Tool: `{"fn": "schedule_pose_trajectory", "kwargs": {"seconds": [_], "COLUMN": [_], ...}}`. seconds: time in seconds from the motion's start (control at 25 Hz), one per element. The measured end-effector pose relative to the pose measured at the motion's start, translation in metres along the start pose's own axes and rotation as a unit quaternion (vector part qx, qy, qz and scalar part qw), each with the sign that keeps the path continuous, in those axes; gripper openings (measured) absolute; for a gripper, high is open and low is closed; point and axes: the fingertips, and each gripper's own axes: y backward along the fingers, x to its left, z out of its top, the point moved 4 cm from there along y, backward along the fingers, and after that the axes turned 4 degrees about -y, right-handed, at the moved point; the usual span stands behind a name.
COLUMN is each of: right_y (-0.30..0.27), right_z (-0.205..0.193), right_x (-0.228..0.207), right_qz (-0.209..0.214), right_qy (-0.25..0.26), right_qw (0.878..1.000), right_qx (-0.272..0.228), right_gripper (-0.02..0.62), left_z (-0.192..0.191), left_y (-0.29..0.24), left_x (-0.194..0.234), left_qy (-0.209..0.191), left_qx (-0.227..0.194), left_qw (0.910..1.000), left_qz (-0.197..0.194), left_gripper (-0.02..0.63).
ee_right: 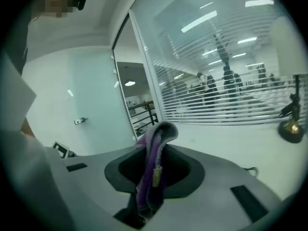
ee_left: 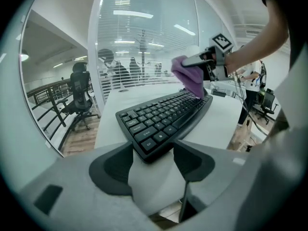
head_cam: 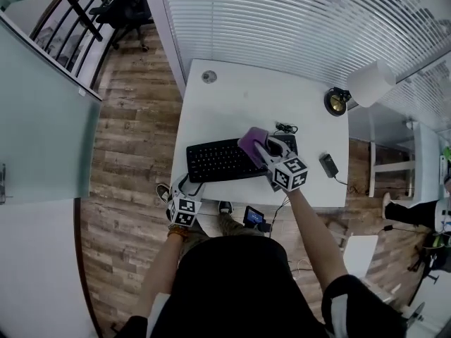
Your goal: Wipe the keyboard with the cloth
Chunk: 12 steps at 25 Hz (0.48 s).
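Note:
A black keyboard lies near the front edge of the white table. Above its right end hangs a purple cloth, with my right gripper shut on it. In the right gripper view the cloth is bunched between the closed jaws and its top folds over. My left gripper is at the table's front left. In the left gripper view its jaws stand apart, and the keyboard's near corner reaches between their tips. From there the cloth touches the keyboard's far end.
A lamp with a white shade and a brass base stands at the table's back right. A small black device with a cable lies right of the keyboard. An office chair and a railing stand far left; glass walls are behind.

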Motion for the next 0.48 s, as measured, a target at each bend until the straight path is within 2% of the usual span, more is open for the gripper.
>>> {"fn": "schedule_pose_trajectory", "kwargs": {"seconds": [0.12,0.28,0.48], "right_y": [0.06,0.108,0.113], "right_z": [-0.008,-0.034,-0.063], "right_x": [-0.067,-0.13,-0.159], "right_qz": [-0.076,-0.159,-0.193], "right_qy": [0.023,0.038,0.015], "right_qw": [0.997,0.985,0.976], "right_qx": [0.012,0.061,0.096], "right_gripper": [0.082,0.083,0.084], "left_z": [0.001,0.0,0.0], "left_y": [-0.002,-0.002,-0.001], "left_x": [-0.003,-0.003,-0.002], "left_qy": [0.003,0.002,0.001], "left_qx": [0.003,0.003,-0.001], "left_qw": [1.0,1.0,1.0], "left_qz": [0.0,0.001,0.001], "left_gripper": [0.265,0.265,0.265]}}
